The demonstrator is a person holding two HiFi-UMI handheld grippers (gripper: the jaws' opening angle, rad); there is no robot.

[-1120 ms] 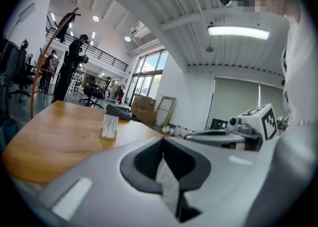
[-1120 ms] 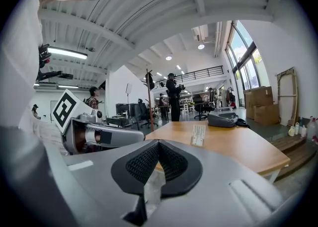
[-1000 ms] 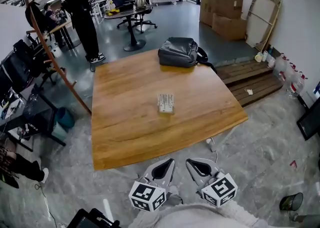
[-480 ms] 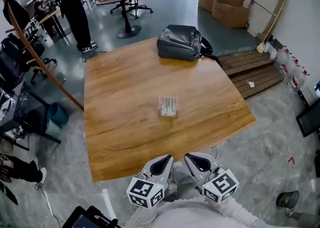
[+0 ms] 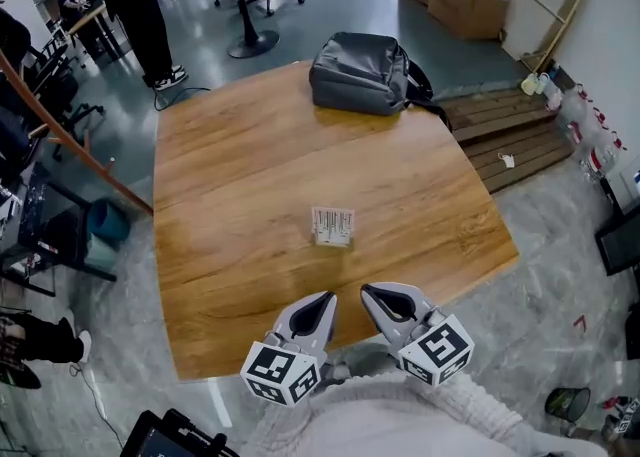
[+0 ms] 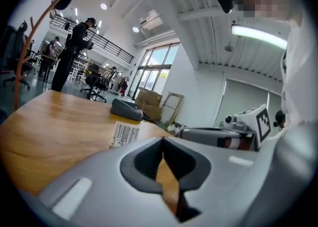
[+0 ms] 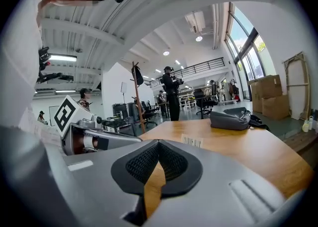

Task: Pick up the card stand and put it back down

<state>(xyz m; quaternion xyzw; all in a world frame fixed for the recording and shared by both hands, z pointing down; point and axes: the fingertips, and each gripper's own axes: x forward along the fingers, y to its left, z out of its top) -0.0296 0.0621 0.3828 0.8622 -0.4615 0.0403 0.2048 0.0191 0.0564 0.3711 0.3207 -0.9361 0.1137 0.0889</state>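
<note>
Am holding left tool (image 5: 322,301) and right tool (image 5: 370,294) side by side over near table (image 5: 230,195) edge, both clenched, gripping nothing. Card stand (image 5: 332,226) sitting upright mid-table, at 12 o'clock from tools, apart from them. Grey backpack (image 5: 360,73) lying at far edge, 12 o'clock beyond stand.

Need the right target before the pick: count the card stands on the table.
1. The card stand sits near the middle of the table, by itself. The backpack at the far edge could hide something small behind it.
</note>
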